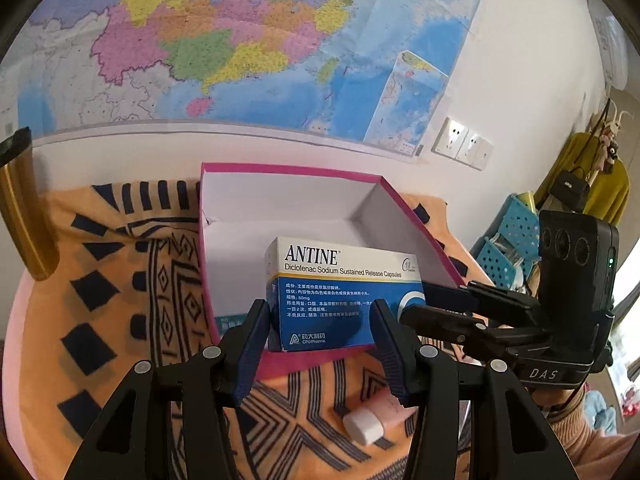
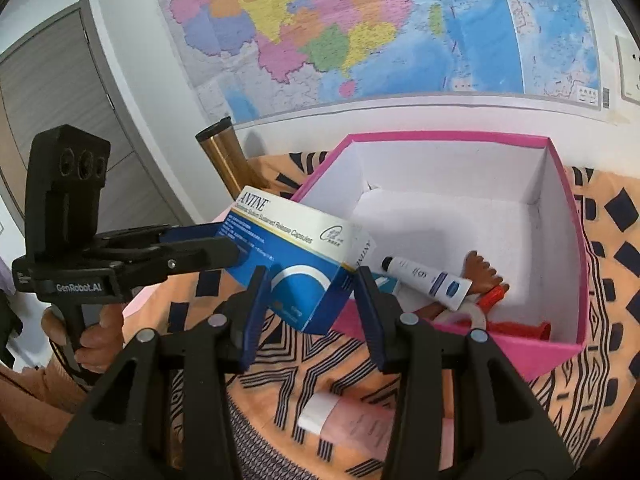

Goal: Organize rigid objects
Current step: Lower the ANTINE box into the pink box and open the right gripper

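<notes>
While the blue-and-white cardboard medicine box (image 2: 296, 268) is clamped at both ends by the left gripper (image 1: 320, 344) and right gripper (image 2: 308, 308) jaws, it is held above the pink open box's (image 2: 576, 280) near rim, likely for placement inside.

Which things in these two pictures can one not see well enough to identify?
- Left wrist view: teal packet in the pink cardboard box, mostly behind the blue-and-white medicine carton.
- Right wrist view: red-orange items under the white squeeze tube, partly behind the right claw.
- Right wrist view: label of the pink tube on the patterned cloth, blurred.
</notes>
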`<state>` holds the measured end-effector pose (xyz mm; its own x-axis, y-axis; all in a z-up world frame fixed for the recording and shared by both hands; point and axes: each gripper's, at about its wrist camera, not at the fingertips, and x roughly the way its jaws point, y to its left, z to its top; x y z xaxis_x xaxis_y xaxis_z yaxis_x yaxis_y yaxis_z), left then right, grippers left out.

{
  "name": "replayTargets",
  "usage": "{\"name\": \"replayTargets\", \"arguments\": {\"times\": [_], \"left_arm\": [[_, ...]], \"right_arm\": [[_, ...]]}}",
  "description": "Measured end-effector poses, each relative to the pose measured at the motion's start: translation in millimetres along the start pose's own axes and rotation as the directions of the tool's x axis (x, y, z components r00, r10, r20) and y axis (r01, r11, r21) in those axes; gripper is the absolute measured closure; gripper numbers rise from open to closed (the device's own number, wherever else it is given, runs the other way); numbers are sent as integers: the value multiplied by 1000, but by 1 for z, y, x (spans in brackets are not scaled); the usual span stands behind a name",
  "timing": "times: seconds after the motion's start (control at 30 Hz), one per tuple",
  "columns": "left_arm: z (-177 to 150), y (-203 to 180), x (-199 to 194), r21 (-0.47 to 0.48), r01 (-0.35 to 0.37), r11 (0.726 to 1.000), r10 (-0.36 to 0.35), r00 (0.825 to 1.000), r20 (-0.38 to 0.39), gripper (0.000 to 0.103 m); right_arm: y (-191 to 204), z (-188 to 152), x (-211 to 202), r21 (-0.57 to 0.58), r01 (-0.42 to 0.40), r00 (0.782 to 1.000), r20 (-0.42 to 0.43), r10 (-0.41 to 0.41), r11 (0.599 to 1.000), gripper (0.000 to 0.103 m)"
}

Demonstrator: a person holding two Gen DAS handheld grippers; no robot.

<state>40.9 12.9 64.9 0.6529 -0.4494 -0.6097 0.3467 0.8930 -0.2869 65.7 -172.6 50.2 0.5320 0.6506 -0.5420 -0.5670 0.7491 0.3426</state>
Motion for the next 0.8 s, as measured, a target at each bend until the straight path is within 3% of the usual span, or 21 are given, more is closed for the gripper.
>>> {"name": "replayTargets", "arguments": {"times": [0.4,0.8], "left_arm": [[9,16,37,-42,-45,998,42,996,-79,52],[8,20,49,-48,-102,994,95,988,-123,51]], "right_arm": [[-27,16,30,59,1,999,-52,2,998,57],[-40,12,58,95,-3,992,-123,15,996,57]]}}
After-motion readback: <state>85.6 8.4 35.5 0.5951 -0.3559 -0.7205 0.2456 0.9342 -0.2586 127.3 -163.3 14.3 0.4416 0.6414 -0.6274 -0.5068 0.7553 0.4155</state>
